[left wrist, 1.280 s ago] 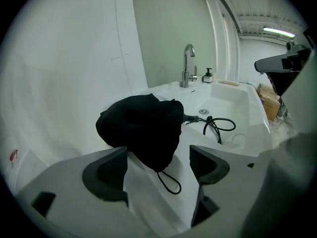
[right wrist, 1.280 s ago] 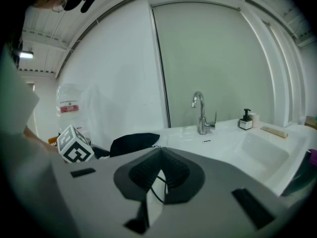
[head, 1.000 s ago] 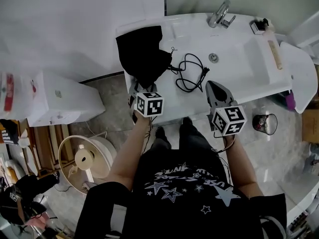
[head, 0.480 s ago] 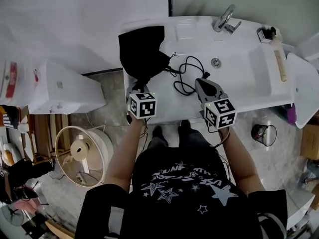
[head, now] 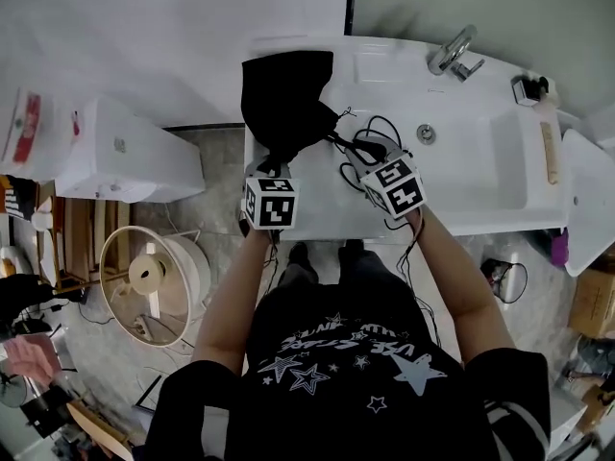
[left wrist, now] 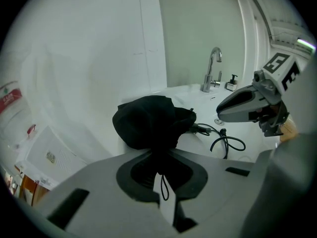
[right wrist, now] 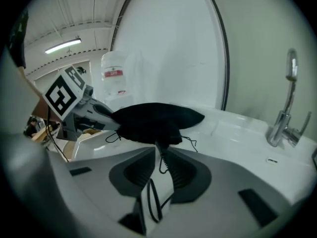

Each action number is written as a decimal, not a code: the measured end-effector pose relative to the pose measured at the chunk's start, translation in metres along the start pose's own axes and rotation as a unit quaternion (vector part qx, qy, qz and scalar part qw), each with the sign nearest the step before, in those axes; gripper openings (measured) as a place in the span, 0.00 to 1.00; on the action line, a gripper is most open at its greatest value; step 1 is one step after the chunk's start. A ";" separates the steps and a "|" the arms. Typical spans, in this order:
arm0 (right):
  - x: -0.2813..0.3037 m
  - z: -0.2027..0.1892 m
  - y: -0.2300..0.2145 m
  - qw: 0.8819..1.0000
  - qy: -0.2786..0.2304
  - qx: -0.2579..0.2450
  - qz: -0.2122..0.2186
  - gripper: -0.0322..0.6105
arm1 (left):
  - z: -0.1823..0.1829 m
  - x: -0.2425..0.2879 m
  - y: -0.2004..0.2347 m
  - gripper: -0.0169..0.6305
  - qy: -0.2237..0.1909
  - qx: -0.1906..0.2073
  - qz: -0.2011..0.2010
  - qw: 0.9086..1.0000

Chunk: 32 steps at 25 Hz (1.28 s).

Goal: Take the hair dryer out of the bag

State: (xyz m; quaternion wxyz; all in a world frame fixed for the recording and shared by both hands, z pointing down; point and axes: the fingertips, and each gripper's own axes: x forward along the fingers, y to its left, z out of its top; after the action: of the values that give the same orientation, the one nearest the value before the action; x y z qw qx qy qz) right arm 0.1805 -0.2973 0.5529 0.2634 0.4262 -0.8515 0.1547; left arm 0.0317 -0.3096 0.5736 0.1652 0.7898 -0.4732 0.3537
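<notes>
Black bag [head: 288, 104], black cord [left wrist: 200, 129], white basin [head: 480, 171], silver tap [head: 452, 51], black shirt with white stars [head: 356, 373]

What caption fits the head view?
At a white sink: left gripper shut on black bag, right gripper just opening, cord between jaws.

White washbasin [head: 485, 185] with chrome faucet [head: 452, 51], grey floor [head: 219, 209], round fan [head: 149, 275]

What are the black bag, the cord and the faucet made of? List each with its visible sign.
Black bag: soft matte cloth, it slumps and creases.
Cord: likely rubber or plastic, black, loosely coiled.
Faucet: polished metal by its bright reflections.
</notes>
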 end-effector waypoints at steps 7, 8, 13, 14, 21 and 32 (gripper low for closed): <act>0.046 -0.012 0.007 0.997 0.049 0.000 0.051 0.36 | 0.004 0.001 -0.001 0.05 0.000 -0.013 0.003 1.000; 0.052 -0.012 0.005 0.997 0.052 -0.001 0.051 0.36 | 0.004 0.002 -0.002 0.05 0.000 -0.014 0.003 1.000; 0.074 -0.011 0.000 0.996 0.064 -0.008 0.059 0.34 | 0.007 0.003 -0.004 0.05 0.002 -0.020 0.000 1.000; 0.078 -0.009 0.001 0.996 0.064 -0.015 0.062 0.32 | 0.007 0.003 -0.004 0.05 0.002 -0.021 0.000 1.000; 0.099 -0.001 0.011 0.993 0.074 -0.067 0.067 0.35 | 0.012 0.006 -0.005 0.05 0.001 -0.025 -0.004 1.000; 0.107 0.002 0.014 0.989 0.093 -0.090 0.074 0.30 | 0.010 0.009 -0.004 0.05 0.003 -0.030 -0.008 1.000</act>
State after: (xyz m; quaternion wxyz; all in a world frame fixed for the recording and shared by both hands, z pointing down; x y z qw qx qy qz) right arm 0.1150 -0.3588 0.6127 0.3666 0.3205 -0.8628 0.1357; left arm 0.0418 -0.3196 0.5733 0.1931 0.7874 -0.4766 0.3400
